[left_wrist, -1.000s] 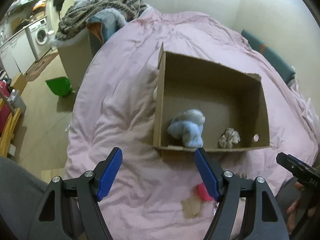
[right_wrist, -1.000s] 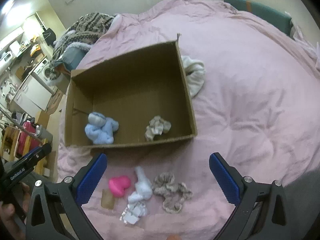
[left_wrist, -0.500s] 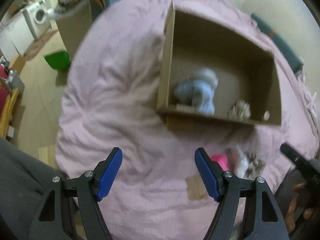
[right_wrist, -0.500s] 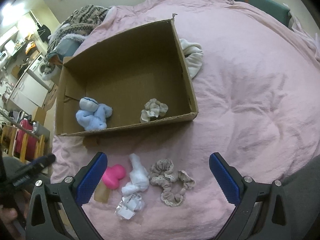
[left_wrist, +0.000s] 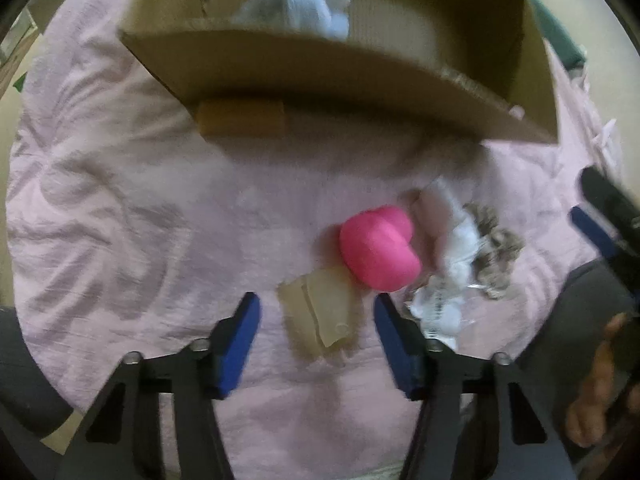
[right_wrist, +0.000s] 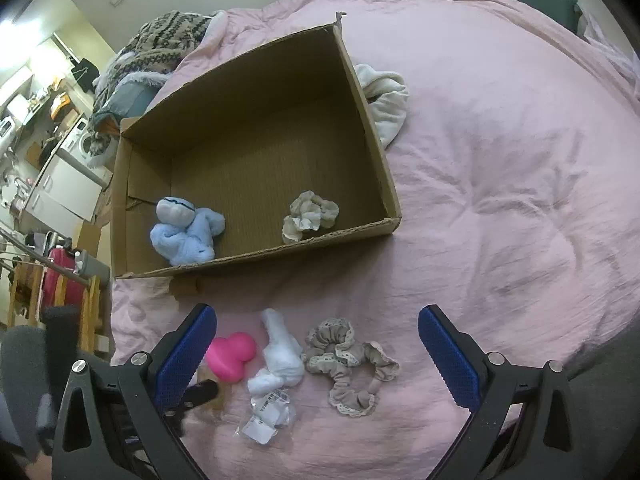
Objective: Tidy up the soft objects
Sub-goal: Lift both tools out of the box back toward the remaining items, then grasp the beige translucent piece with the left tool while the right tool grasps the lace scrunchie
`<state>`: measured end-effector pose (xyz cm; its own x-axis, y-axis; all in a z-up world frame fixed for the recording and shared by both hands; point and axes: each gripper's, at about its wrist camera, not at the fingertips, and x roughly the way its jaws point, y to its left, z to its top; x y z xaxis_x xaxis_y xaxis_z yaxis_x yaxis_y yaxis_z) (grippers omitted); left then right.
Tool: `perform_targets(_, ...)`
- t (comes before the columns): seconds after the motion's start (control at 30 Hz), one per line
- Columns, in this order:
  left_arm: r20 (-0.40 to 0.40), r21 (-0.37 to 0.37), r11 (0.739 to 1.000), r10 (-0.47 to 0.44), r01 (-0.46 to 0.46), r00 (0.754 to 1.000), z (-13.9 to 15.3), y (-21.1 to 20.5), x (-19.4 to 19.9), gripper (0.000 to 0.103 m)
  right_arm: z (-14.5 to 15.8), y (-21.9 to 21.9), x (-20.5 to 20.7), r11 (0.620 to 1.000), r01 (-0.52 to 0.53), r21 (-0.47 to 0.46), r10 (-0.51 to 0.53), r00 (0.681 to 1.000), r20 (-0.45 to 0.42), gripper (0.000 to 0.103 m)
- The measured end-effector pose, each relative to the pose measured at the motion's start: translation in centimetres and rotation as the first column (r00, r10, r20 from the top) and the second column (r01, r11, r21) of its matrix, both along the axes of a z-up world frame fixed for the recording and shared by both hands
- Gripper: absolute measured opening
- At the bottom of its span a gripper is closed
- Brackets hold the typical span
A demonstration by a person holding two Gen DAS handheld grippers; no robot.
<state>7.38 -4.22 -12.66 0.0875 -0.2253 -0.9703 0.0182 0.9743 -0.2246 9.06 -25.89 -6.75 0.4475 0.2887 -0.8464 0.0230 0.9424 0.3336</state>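
1. We see a wrinkled pink quilted bedspread (right_wrist: pixel 500 184) covering the bed, soft and puffy, with wide bare room to the right of the open brown corrugated cardboard box (right_wrist: pixel 376 136).
2. Inside the box lie a fluffy light-blue plush bundle (right_wrist: pixel 186 232) near the left wall and a crumpled beige scrunchie (right_wrist: pixel 310 216) near the front wall – well apart from each other, with much bare floor behind them.
3. A white terry cloth (right_wrist: pixel 384 100) sits bunched just beside the box's right wall, outside it.
4. In front of the box, on the bedspread, a row lies close together: a smooth rounded hot-pink heart-shaped soft toy (left_wrist: pixel 378 248), a knotted white fabric piece with a crinkly clear wrapper (right_wrist: pixel 276 364), and two lace-edged taupe scrunchies (right_wrist: pixel 348 364) touching one another.
5. A flat tan scrap of tape or card (left_wrist: pixel 318 316) lies just beside the pink toy, on its near side.
6. The left hand-held gripper (left_wrist: pixel 316 344) points steeply down at that scrap; its blue ribbed pads have just been closing but stand apart, touching nothing – the scrap lies between them in our view, which is blurred.
7. The right hand-held gripper (right_wrist: pixel 316 360) hangs above the row with its pads wide apart and empty.
8. The box's front edge is torn and rough.
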Motion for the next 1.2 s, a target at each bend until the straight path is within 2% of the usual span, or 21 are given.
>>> perform_targets(0.03, -0.01, 0.024, 1.0, -0.009, 0.009, 1.0, -0.5, -0.3, 0.0, 0.044, -0.1, 0.0, 0.0, 1.0, 0.001, 0.002, -0.001, 1.0, -0.002, 0.103)
perform_targets(0.13, -0.01, 0.032, 0.999, -0.026, 0.026, 1.0, -0.7, -0.8, 0.2, 0.042, -0.2, 0.0, 0.1, 1.0, 0.005, 0.002, -0.005, 1.0, -0.012, 0.103)
perform_targets(0.2, -0.002, 0.031, 0.998, -0.048, 0.048, 0.999, -0.5, -1.0, 0.1, 0.019, -0.3, 0.0, 0.2, 1.0, 0.006, 0.001, -0.006, 1.0, -0.014, 0.103)
perform_targets(0.33, 0.019, 0.027, 0.998, -0.057, 0.057, 0.998, 0.4, -1.1, 0.1, 0.008, -0.3, -0.1, 0.2, 1.0, 0.008, 0.002, -0.007, 1.0, -0.015, 0.103)
perform_targets(0.43, 0.038, -0.009, 0.999, -0.036, 0.037, 0.999, 1.8, -0.7, -0.4, 0.008, -0.3, -0.4, 0.2, 1.0, 0.009, 0.02, -0.009, 1.0, -0.015, 0.103)
perform_targets(0.53, 0.119, 0.005, 1.0, -0.023, 0.023, 0.993, 4.1, -0.5, -1.1, 0.008, -0.4, -1.3, 0.2, 0.998, 0.043, 0.054, -0.042, 0.999, -0.023, 0.103)
perform_targets(0.7, 0.274, 0.049, 0.998, 0.02, -0.035, 0.962, 7.8, 1.1, -1.9, 0.008, -1.5, -2.9, 0.5, 0.986, 0.11, 0.128, -0.099, 0.991, -0.094, 0.103)
perform_targets(0.8, 0.336, 0.058, 0.996, 0.046, -0.069, 0.941, 8.9, 1.8, -1.9, 0.008, -2.7, -3.0, 0.7, 0.985, 0.128, 0.115, -0.11, 0.982, -0.152, 0.1)
perform_targets(0.93, 0.358, 0.042, 0.995, 0.073, -0.095, 0.931, 9.2, 2.3, -1.7, 0.008, -5.0, -1.6, 1.3, 0.996, 0.083, 0.037, -0.07, 0.961, -0.267, 0.094)
perform_targets(0.97, 0.355, 0.038, 0.995, 0.076, -0.096, 0.932, 9.1, 2.5, -1.4, 0.008, -5.6, -1.2, 1.4, 0.997, 0.069, 0.022, -0.06, 0.955, -0.291, 0.085)
perform_targets(1.03, 0.344, 0.029, 0.994, 0.086, -0.102, 0.935, 9.1, 2.5, -1.1, 0.008, -6.5, -0.4, 1.6, 0.999, 0.042, -0.012, -0.043, 0.944, -0.327, 0.083)
perform_targets(1.2, 0.334, 0.018, 0.993, 0.102, -0.114, 0.937, 8.4, 2.5, -0.9, 0.008, -7.7, 1.4, 2.0, 0.995, -0.02, -0.094, -0.015, 0.936, -0.353, 0.078)
